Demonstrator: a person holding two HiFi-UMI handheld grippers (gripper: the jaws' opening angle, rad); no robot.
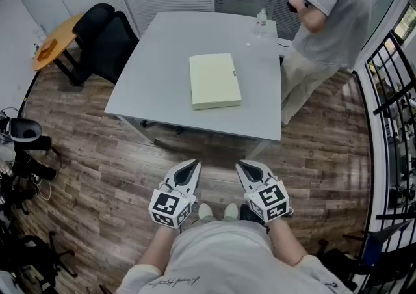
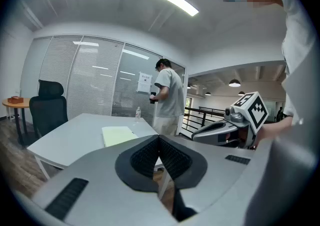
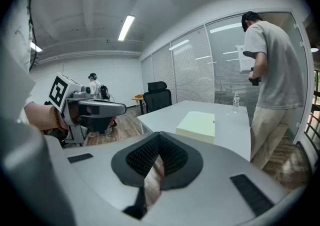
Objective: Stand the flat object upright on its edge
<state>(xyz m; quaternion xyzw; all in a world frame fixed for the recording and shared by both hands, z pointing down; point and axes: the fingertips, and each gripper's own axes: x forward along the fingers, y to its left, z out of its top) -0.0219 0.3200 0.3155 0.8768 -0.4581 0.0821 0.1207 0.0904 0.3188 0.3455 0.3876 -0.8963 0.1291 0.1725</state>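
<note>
L gripper (image 1: 194, 165), R gripper (image 1: 242, 166) clenched, empty, short of table (image 1: 156, 84); pad (image 1: 215, 80) lies flat; bystander (image 1: 331, 13) head cut off, head view.

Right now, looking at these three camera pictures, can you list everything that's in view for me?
Table: one, light grey, middle of the room.
Flat pad: one, pale yellow, lying flat near the table's middle.
Bottle: one, clear, at the table's far edge.
Office chair: one, black, left of the table.
Side table: one, orange top, beyond the chair.
Bystander: one, grey shirt and beige trousers, at the table's far right corner.
Railing: one, black, along the right.
Left tool: one, grey with a marker cube, shut and empty, over the floor short of the table.
Right tool: one, same colours, shut and empty, beside it.
</note>
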